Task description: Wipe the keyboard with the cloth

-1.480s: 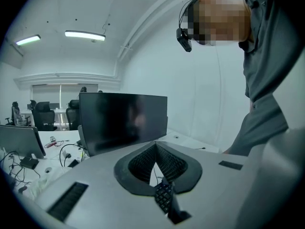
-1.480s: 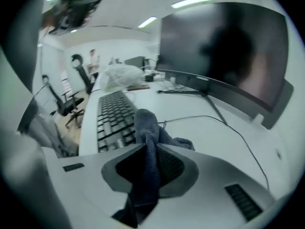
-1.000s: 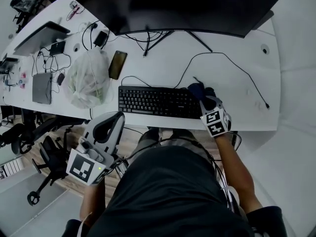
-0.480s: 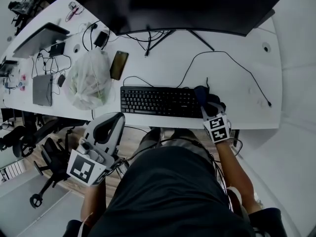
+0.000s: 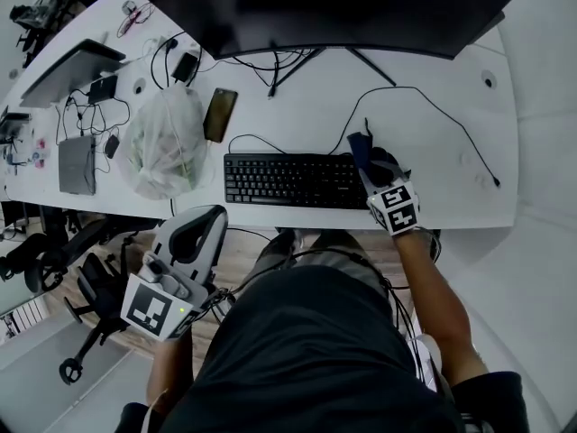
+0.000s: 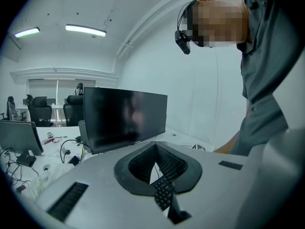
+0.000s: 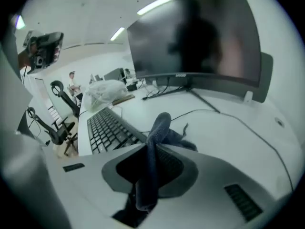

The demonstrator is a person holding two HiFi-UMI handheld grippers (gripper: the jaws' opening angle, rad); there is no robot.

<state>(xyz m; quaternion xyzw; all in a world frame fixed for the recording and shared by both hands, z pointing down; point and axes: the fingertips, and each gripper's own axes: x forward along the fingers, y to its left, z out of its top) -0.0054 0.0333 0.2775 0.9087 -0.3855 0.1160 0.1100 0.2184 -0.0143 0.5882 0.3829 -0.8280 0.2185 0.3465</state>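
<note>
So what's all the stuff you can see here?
keyboard: one, black, front middle of desk.
cloth: one, dark blue, at keyboard's right end.
monitor: one, black, back of desk.
phone: one, dark, behind keyboard's left end.
plastic bag: one, clear, left of keyboard.
laptop: one, grey, far left.
cable: one, black, right side.
desk: one, white.
left hand-held gripper: grey, shut, empty.
right hand-held gripper: grey, shut on cloth.

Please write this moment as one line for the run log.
right tool: shut on cloth | cloth: at right end of keyboard | left tool: shut, empty, in front of desk
</note>
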